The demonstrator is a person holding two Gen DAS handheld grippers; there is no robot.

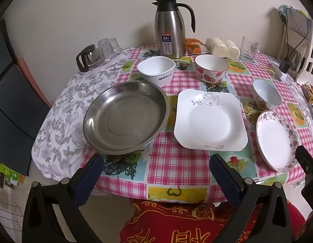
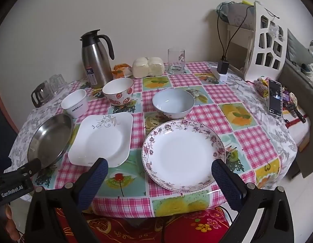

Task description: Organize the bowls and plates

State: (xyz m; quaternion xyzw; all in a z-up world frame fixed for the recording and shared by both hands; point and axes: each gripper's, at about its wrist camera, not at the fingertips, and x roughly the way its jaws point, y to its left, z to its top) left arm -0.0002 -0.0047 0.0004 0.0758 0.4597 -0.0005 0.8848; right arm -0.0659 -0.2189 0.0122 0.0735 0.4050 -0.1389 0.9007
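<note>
Hovering just off the near edge of the counter, I held both tools wide open with nothing in either: the left tool sat before the gap between the steel pan and the square plate, the right tool before the round floral plate.

Going left to right, the steel pan lay farthest left, partly on the grey leaf-print cloth. Just beside it lay the white square plate, and well apart from that, nearest my right tool, the floral round plate. Behind them stood three bowls: the white square MAX bowl just behind the pan, the strawberry bowl, and the pale blue bowl just behind the floral plate. A steel thermos jug stood at the back.

Nothing was stacked yet, so I judged the job barely begun. To do the first pickup well, I thought each plate wanted one finger slid under its raised rim and one over it, closing on the near edge and lifting level. The glazed plates looked slippery on the glossy cloth, so pushing could skate them into the bowls. Nesting the bowls would call for a grip on the wall.
</note>
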